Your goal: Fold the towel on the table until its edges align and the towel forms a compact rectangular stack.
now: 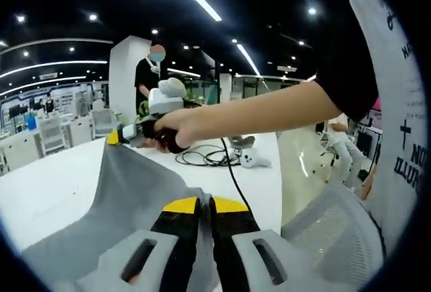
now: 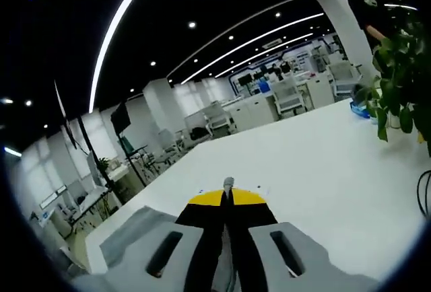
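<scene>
The grey towel (image 1: 131,188) hangs stretched above the white table (image 1: 54,184), running from my left gripper (image 1: 203,204) up to my right gripper (image 1: 114,138). The left gripper's yellow-tipped jaws are shut on one edge of the towel. A person's hand (image 1: 178,127) holds the right gripper, which pinches the towel's far corner. In the right gripper view, my right gripper (image 2: 227,200) is shut, and a thin sliver of the grey towel (image 2: 229,184) sticks out between its yellow tips, above the white table (image 2: 303,164).
A coiled black cable (image 1: 205,158) and a white device (image 1: 254,161) lie on the table beyond the towel. A white mesh chair (image 1: 330,231) stands at the right. A person (image 1: 148,73) stands in the background. A green plant (image 2: 403,70) rises at the table's far right.
</scene>
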`<state>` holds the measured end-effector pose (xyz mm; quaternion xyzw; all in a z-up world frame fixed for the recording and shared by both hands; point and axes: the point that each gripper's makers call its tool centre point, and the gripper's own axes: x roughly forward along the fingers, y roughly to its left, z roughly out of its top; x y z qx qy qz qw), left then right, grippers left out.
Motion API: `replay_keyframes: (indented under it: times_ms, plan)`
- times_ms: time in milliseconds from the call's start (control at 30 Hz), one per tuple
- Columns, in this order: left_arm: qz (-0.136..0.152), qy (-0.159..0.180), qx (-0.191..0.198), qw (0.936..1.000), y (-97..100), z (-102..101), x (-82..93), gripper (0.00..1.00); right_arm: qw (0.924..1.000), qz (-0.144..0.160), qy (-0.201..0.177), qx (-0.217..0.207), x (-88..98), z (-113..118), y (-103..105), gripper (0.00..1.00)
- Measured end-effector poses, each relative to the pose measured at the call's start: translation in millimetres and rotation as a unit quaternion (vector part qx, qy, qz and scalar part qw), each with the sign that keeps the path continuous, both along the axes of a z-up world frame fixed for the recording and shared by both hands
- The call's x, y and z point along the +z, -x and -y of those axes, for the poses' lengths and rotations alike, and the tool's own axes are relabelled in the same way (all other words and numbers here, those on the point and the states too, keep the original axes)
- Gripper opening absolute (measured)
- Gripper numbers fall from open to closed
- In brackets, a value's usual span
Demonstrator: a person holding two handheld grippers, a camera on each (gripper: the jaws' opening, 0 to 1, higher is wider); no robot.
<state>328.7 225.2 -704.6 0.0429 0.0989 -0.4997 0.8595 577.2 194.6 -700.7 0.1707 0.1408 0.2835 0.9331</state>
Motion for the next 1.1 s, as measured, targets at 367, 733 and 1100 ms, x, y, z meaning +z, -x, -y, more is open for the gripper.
replay_keyframes:
  times_ms: [367,733,1100]
  plan:
    - [0.02,0.012,0.05,0.9985,-5.3,-67.9,22.8,0.07,0.9991,0.028,0.009,0.031,36.0,-56.6,6.6,0.0]
    - [0.027,0.035,0.108,0.9932,-7.0,-139.9,34.2,0.07,0.9969,0.045,0.034,0.054,51.3,-106.0,-2.9,0.0]
    - [0.029,0.054,0.163,0.9848,0.7,-201.3,36.5,0.07,0.9943,0.048,0.049,0.081,55.0,-160.5,-7.2,0.0]
